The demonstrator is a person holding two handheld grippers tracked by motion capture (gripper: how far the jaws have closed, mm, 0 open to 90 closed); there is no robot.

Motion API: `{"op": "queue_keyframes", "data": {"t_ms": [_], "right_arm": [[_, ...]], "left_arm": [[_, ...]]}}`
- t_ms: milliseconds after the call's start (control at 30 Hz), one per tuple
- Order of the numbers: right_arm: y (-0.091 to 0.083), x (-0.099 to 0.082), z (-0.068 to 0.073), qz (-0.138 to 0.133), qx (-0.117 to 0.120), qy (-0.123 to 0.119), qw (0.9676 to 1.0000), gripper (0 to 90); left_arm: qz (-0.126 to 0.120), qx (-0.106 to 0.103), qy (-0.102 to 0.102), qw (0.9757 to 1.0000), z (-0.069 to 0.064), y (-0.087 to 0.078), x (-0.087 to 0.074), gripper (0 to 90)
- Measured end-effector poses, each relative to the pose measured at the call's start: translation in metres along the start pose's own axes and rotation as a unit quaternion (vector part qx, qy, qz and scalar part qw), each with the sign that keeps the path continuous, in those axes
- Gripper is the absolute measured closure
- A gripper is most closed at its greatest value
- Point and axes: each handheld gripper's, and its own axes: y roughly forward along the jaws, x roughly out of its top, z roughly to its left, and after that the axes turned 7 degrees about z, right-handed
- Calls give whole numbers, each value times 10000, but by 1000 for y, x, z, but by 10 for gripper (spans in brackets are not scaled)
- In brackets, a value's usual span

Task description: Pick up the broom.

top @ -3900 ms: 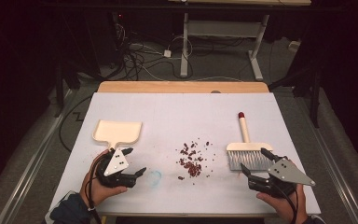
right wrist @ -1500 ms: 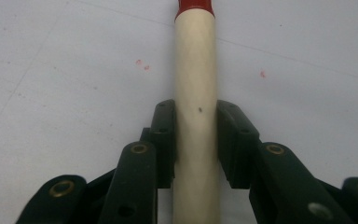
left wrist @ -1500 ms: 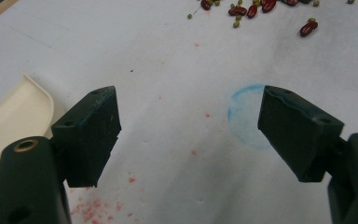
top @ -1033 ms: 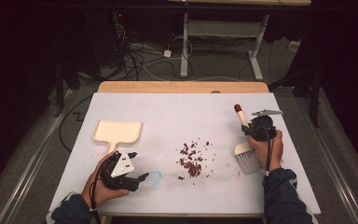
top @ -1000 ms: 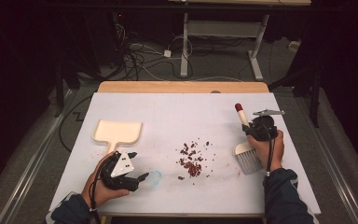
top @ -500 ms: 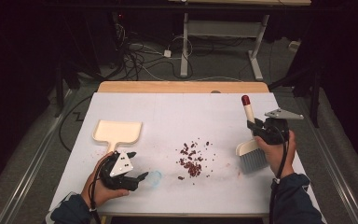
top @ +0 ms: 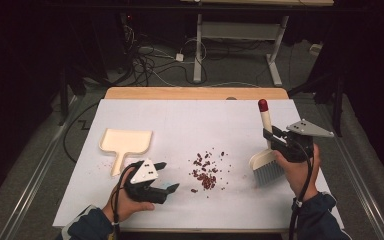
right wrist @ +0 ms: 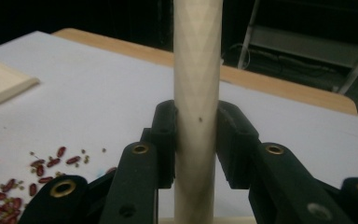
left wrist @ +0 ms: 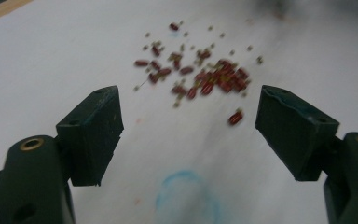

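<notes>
Plastic brush [top: 266, 150]: light, stiff handle; right hand-held gripper [right wrist: 196, 140] clamps it mid-handle. Left hand-held gripper [left wrist: 189, 135] open, empty.

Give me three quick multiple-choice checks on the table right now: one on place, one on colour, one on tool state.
1. Where does the dustpan lie relative to the beans?
A. To their left in the high view
B. To their right
C. On top of them

2. What colour is the tip of the brush handle?
A. Blue
B. Red
C. Green

3. How does the right tool stand?
A. Open over the beans
B. Shut on the dustpan
C. Shut on the brush handle

Key: 1 A, the pan sits left of the pile; 2 B, the handle's end cap is red; 3 C, both pads press the cream handle.
</notes>
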Motion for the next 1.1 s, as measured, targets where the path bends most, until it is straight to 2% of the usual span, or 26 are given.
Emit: {"op": "queue_keyframes", "data": {"t_ms": [100, 167, 300, 500, 567, 633, 667, 700, 733, 800, 833, 900, 967, 1000, 1033, 1067, 1100], "right_arm": [[-11, 2, 13, -199, 56, -62, 9998, 709], [-16, 4, 22, -334, 100, -94, 9993, 709], [-22, 4, 41, -540, 205, -116, 9983, 708], [-26, 6, 72, -824, 336, -334, 9955, 708], [-27, 5, 82, -915, 334, -392, 9945, 708], [-30, 5, 90, -993, 307, -512, 9933, 707], [-31, 5, 93, -1034, 310, -526, 9928, 707], [-33, 4, 96, -1058, 345, -527, 9924, 707], [-34, 4, 98, -1054, 397, -599, 9918, 707], [-36, 4, 102, -1111, 370, -659, 9909, 707], [-37, 4, 103, -1109, 413, -675, 9907, 707], [-39, 4, 104, -1121, 432, -650, 9906, 706], [-39, 3, 105, -1093, 453, -684, 9906, 705], [-40, 3, 105, -1096, 512, -674, 9904, 704], [-41, 3, 103, -1102, 615, -645, 9899, 702], [-43, 3, 102, -1104, 753, -637, 9890, 693], [-45, 4, 98, -1127, 952, -722, 9864, 671]], "left_arm": [[-95, -153, 115, 9998, -15, 8, 21, 229], [-138, -157, 206, 9996, -27, 14, 36, 230], [-405, -415, 297, 9979, -47, 24, 64, 238], [-848, -667, 218, 9939, -65, 49, 101, 276], [-854, -697, 173, 9938, -67, 57, 106, 342], [-873, -623, 139, 9941, -67, 65, 108, 364], [-866, -535, 158, 9947, -66, 67, 108, 384], [-908, -356, 197, 9950, -65, 68, 107, 400], [-941, -331, 277, 9946, -64, 67, 105, 452], [-928, -379, 298, 9945, -61, 66, 102, 506], [-930, -410, 289, 9944, -60, 66, 100, 561], [-883, -448, 226, 9948, -57, 66, 98, 596], [-754, -374, 292, 9960, -54, 64, 98, 616], [-669, -285, 295, 9969, -51, 62, 98, 630], [-622, -301, 250, 9973, -46, 58, 98, 647], [-572, -383, 313, 9971, -40, 52, 96, 660], [-518, -429, 426, 9968, -36, 47, 95, 661]]}}
